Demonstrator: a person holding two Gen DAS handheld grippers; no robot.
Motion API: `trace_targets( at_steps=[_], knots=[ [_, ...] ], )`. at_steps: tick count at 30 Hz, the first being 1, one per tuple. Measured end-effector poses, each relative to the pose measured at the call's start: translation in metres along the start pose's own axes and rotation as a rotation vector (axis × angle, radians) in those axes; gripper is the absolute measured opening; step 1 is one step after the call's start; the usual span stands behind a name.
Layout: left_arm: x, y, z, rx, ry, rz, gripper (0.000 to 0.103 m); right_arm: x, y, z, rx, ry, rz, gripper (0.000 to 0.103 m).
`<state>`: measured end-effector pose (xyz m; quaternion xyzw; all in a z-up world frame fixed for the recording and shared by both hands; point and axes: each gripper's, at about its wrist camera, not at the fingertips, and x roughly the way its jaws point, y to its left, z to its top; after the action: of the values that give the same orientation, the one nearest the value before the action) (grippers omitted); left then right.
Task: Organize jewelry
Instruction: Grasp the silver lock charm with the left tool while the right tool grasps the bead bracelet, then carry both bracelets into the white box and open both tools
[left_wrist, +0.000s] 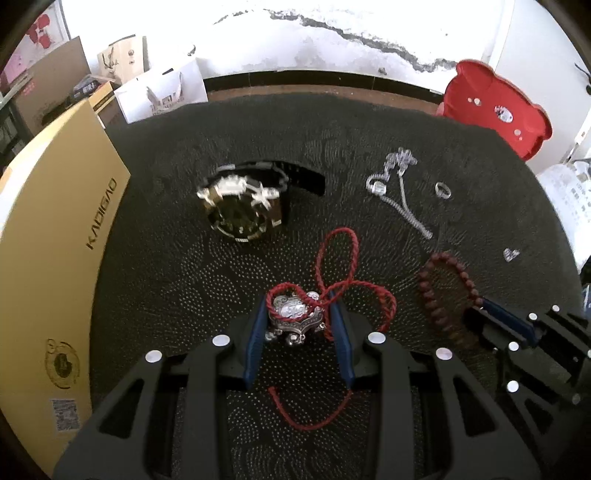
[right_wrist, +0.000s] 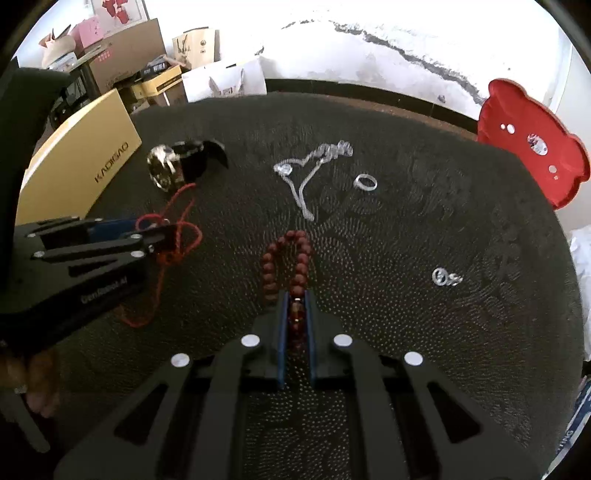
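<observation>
Left tool (left_wrist: 299, 314) clamped on silver pendant (left_wrist: 295, 319) of red cord necklace (left_wrist: 338, 258). Right tool (right_wrist: 295, 314) pinched narrow on brown bead bracelet (right_wrist: 286, 258). Ahead: watch (left_wrist: 243, 206), silver chain (right_wrist: 306, 173), ring (right_wrist: 365, 182), earrings (right_wrist: 446, 277) lying apart on dark counter (right_wrist: 424, 350). Yellow box (left_wrist: 55, 221) closed along left edge. Red tray (right_wrist: 532, 144) at far right corner.

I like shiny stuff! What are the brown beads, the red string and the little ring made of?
Beads: probably wood, reddish-brown and dull, hardly any shine.
String: twisted red cord; its spiral strands show.
Ring: looks like silvery metal, pale and bright, though too small to be sure.
</observation>
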<state>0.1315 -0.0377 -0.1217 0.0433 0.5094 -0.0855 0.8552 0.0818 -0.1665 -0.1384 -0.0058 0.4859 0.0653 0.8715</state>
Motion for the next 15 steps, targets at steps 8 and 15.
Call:
trace_targets(
  at_steps=[8, 15],
  knots=[
    [-0.048, 0.007, 0.007, 0.003, -0.063, 0.056, 0.034, -0.035, 0.01, 0.008, 0.013, -0.002, -0.023, 0.009],
    [-0.118, 0.043, 0.008, -0.029, -0.079, 0.087, 0.034, -0.099, 0.051, 0.038, -0.037, -0.045, -0.051, 0.009]
  ],
)
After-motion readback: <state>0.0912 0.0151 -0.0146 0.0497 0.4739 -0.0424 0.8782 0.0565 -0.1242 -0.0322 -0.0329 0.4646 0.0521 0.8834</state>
